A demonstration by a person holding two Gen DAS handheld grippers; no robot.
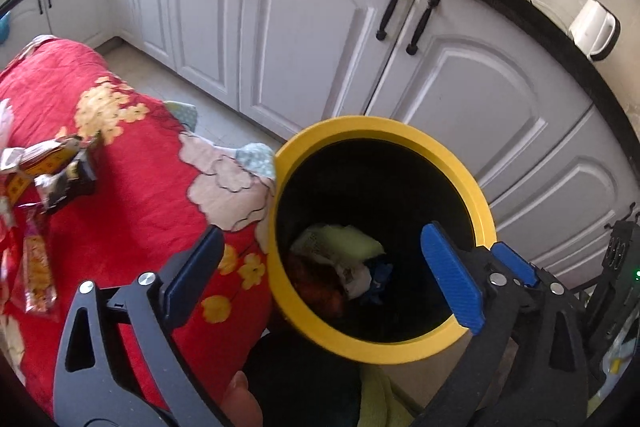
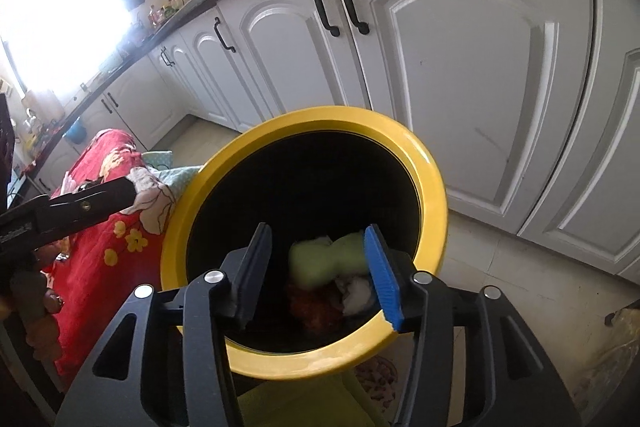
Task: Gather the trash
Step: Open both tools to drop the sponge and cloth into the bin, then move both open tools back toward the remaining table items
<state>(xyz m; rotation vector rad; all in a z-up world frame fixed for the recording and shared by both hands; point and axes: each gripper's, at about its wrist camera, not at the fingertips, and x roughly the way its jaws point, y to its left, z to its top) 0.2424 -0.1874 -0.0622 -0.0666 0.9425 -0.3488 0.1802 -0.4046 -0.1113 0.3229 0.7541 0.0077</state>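
Several wrappers (image 1: 44, 167) on red floral cloth (image 1: 132, 195)

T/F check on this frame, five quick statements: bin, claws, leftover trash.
1. The bin's rim is yellow. True.
2. The bin is empty. False: a pale green piece and other scraps lie inside.
3. The left claw holds a wrapper. False: open, nothing between its fingers.
4. The right claw is open above the bin. True.
5. No trash remains on the red floral cloth. False: wrappers lie on it.
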